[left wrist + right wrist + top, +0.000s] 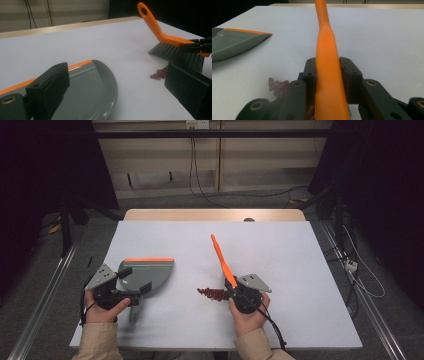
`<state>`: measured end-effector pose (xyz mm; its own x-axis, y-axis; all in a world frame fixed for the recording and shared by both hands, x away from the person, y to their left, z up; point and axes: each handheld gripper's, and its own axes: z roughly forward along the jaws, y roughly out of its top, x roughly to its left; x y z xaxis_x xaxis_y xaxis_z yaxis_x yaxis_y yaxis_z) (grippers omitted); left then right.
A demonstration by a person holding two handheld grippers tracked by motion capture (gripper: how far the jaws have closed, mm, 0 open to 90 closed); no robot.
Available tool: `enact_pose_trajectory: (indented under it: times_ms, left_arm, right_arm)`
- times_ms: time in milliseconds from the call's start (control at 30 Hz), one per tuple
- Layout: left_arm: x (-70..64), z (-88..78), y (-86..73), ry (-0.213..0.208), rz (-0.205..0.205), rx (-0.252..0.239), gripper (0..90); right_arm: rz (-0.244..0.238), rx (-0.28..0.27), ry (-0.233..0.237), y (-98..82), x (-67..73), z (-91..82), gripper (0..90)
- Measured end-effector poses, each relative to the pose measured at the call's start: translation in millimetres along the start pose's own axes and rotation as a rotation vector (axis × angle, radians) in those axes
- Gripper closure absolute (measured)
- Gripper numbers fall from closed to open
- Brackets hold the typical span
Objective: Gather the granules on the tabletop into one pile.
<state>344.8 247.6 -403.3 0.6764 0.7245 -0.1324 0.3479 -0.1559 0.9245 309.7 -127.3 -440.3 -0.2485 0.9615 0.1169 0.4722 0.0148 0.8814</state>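
The jaws of the right gripper (pixel 328 72) are closed tight on the orange handle of the brush (pixel 325 50); the right gripper view shows both pads pressing its sides, low on the handle. The jaws of the left gripper (pixel 131 287) stand wide apart in the left gripper view, and I cannot tell from it whether they hold anything.

In the high view, the left gripper rests at the near end of the grey dustpan (pixel 150 272), which lies flat on the white table (pixel 300 270) with its orange edge turned away from the person. The small heap of red beans (pixel 211 293) lies between the dustpan and the right gripper (pixel 235 292), touching the brush.

In the left gripper view the dark bristles (pixel 175 53) are visible, with the beans (pixel 160 73) just beside them; the right gripper view hides the bristles behind the handle. The dustpan (pixel 95 85) looks smooth and shiny there.

I judge the brush light, with a stiff handle and soft bristles, so a grip low on the handle gives good control. The beans are small, hard and will roll easily, so slow strokes suit them. The dustpan seems light and may slide on the table unless held
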Motion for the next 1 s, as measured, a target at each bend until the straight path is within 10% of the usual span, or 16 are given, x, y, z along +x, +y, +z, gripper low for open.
enact_pose_trajectory:
  times_ms: [1000]
  left_arm:
    - [1.4,-1.5,-1.1,0.005,-0.002,0.003,5.9]
  right_arm:
    - [0.006,-0.013,0.076,1.6,26.9,13.1,69.1]
